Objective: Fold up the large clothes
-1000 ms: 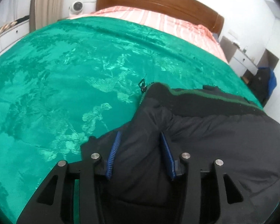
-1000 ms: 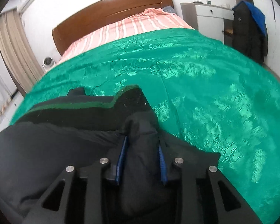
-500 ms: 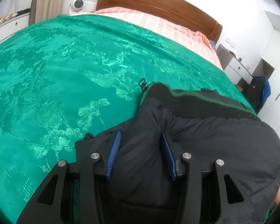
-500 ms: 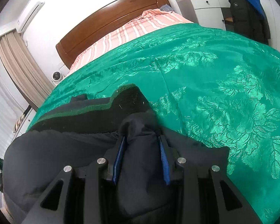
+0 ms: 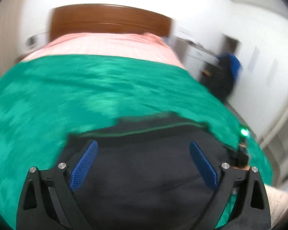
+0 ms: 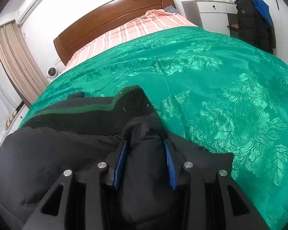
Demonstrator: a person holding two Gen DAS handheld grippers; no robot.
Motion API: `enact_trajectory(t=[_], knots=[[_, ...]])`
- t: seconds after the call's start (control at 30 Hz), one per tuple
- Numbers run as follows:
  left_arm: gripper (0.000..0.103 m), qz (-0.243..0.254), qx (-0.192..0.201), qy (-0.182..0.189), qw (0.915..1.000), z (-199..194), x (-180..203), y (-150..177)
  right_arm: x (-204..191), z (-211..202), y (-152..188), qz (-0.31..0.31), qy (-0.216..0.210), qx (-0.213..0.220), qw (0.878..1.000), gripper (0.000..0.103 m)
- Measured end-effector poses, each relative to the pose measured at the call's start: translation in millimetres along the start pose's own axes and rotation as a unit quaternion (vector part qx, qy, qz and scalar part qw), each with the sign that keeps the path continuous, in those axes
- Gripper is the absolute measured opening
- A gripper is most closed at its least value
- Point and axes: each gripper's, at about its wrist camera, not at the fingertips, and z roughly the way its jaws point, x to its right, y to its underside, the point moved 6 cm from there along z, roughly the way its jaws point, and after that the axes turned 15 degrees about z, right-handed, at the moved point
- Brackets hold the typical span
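Blurred view, left gripper [image 5: 144, 163] jaws spread wide over black jacket [image 5: 144, 182], green bedspread [image 5: 67, 95]

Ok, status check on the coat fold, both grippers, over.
Left gripper open above the black coat, view blurred. Right gripper shut on coat fabric. Coat lies on green bedspread. Nothing in the way.

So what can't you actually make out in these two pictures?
- Left wrist view: motion blur smears the green patterned bedspread and the wooden headboard.
- Both views: the near part of the black padded jacket is cut off by the bottom edge and by the gripper frames.
- Right wrist view: the right gripper covers the fold it pinches.
- The left gripper is open.
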Motion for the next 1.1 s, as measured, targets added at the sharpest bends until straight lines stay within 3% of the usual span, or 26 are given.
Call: enact_trajectory(t=[0.1,0.2,0.23,0.3,0.37,0.53,0.63,0.73,0.93,1.1], knots=[[0.097,0.019,-0.050,-0.030,0.9981,70,18,-13,1,0,0,0.002,-0.001,-0.001,1.000,0.037],[0.098,-0.015,-0.125,-0.065,0.9899,139,0,19,2,0,0,0.003,-0.002,-0.002,1.000,0.037],[0.099,-0.036,-0.124,-0.045,0.9906,157,-4,39,2,-1,-1,0.006,-0.005,-0.003,1.000,0.038],[0.099,-0.038,-0.091,-0.054,0.9937,155,-3,49,3,-1,-1,0.010,-0.012,-0.003,1.000,0.039],[0.099,-0.019,-0.089,-0.069,0.9935,159,2,53,3,-1,-1,0.010,-0.014,-0.002,1.000,0.039],[0.098,-0.006,-0.109,-0.074,0.9912,157,6,49,3,0,0,0.007,-0.009,-0.004,1.000,0.040],[0.098,0.018,-0.133,-0.069,0.9885,126,18,45,4,0,-1,0.009,-0.011,-0.005,1.000,0.040],[0.098,0.018,-0.149,-0.070,0.9862,112,31,61,4,1,-1,0.009,-0.012,-0.005,1.000,0.040],[0.101,0.043,-0.138,-0.093,0.9852,129,37,83,3,0,-1,0.008,-0.009,-0.006,1.000,0.041],[0.095,0.038,-0.158,-0.076,0.9837,96,45,78,1,-11,-5,0.002,-0.009,-0.024,1.000,0.047]])
